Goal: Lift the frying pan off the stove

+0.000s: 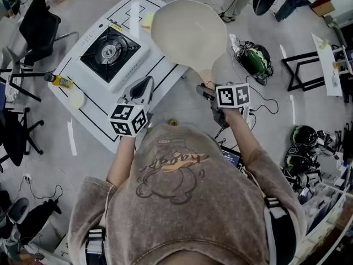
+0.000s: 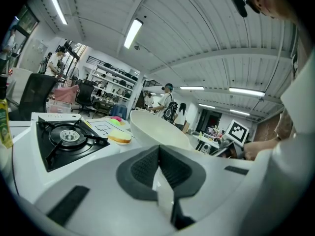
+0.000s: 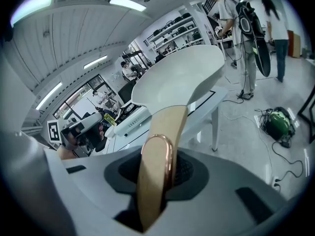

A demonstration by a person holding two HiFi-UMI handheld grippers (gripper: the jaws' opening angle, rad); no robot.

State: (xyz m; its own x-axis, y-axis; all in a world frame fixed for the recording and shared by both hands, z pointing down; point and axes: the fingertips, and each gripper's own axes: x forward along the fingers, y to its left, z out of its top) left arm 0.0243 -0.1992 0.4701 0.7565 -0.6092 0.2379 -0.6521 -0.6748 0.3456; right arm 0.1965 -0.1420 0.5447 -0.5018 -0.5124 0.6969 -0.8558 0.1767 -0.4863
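Observation:
A cream frying pan [image 1: 188, 33] with a wooden handle [image 1: 207, 76] hangs in the air over the right corner of the white table [image 1: 95, 123], clear of the portable gas stove [image 1: 110, 51]. My right gripper [image 1: 205, 93] is shut on the handle [image 3: 160, 156], and the pan bowl [image 3: 179, 80] tilts up ahead of it. My left gripper [image 1: 142, 88] hovers over the table's near edge, shut with nothing in it. From the left gripper view, the stove's bare burner [image 2: 66, 136] lies at left and the pan [image 2: 155, 129] floats just beyond the jaws.
A yellow bottle [image 1: 59, 81] and a small white dish [image 1: 76, 99] sit at the table's left corner. A yellow sponge-like piece [image 2: 119, 137] lies behind the stove. Black chairs [image 1: 38, 26] stand left of the table; helmets [image 1: 256, 58] and cables litter the floor at right.

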